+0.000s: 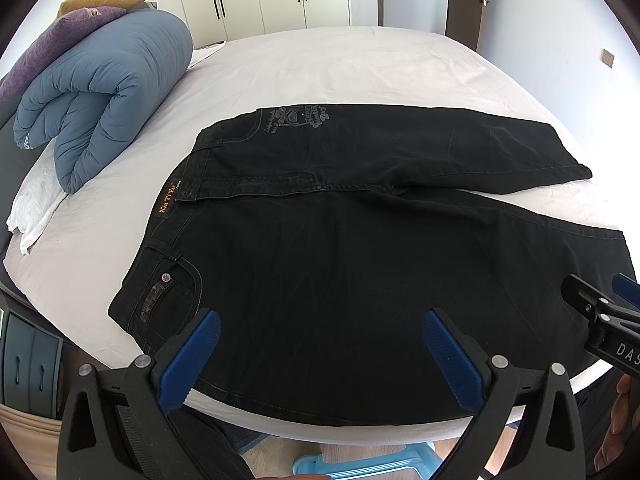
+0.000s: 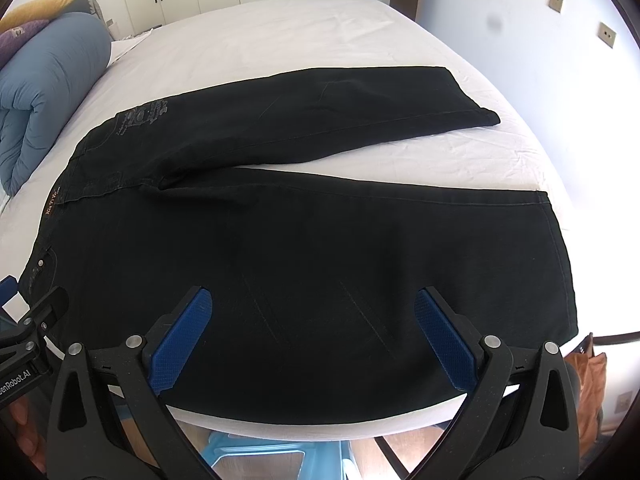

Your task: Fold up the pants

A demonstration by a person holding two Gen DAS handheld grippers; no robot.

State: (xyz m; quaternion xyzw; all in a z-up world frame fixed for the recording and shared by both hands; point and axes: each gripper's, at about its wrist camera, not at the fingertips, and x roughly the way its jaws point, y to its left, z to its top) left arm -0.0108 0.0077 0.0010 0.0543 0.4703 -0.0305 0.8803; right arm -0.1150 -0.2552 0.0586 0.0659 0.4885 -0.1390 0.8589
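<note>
White bed (image 1: pixel 360 64) under black pants (image 1: pixel 340 272), near leg edge hidden behind both claws' (image 1: pixel 320 344) (image 2: pixel 314 320) spread fingers.

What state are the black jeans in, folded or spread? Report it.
Spread, not folded. The black jeans lie flat on the white bed sheet, both legs splayed apart in a V with sheet showing between them.

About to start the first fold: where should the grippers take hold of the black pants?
Probably the near leg's outer seam edge of the black pants, approached from the bed's near side: left gripper by the hip pocket, right gripper toward the hem. Both are open, and that edge lies flat closest to them.
</note>
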